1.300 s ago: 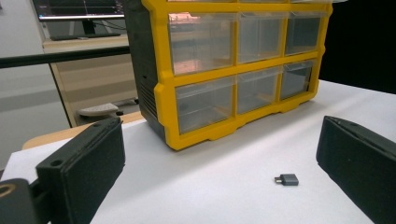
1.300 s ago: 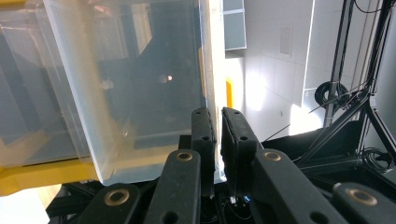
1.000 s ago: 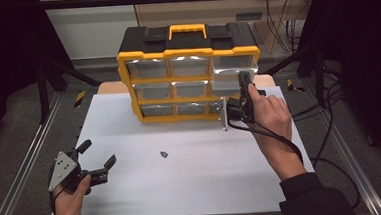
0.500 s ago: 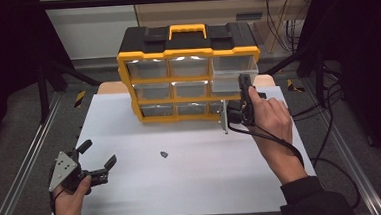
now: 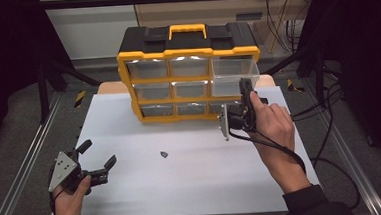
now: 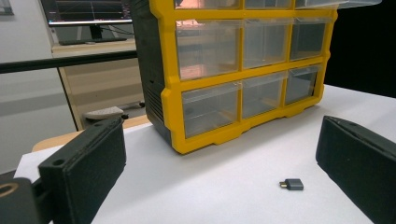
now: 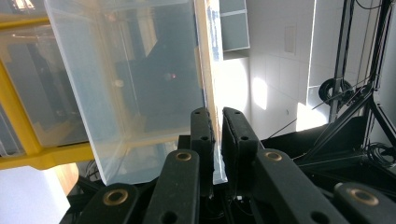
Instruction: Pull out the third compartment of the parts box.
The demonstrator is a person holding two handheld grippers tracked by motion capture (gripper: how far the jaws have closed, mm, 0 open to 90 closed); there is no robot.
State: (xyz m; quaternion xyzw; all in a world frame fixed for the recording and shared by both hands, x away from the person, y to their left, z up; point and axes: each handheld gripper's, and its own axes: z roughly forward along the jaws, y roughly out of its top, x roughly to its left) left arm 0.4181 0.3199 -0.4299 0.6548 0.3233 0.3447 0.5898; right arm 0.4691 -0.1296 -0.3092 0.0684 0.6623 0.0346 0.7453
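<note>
Right gripper clenched on clear drawer front, at organizer's 3 o'clock | left gripper released | I judge risk: thin lip slips, drawer drops out.

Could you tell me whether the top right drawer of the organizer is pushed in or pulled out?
Pulled out: the top right drawer juts forward of the organizer, its front wall pinched by the right gripper.

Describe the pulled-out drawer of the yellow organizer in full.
The drawer is a clear, glossy plastic box with thin walls, and it looks empty. It belongs to the top row at the right end of the organizer and sticks out well past the yellow frame toward the person, while the other drawers sit flush. The right tongs are shut on its front wall, pinching the thin panel between the pads.
</note>
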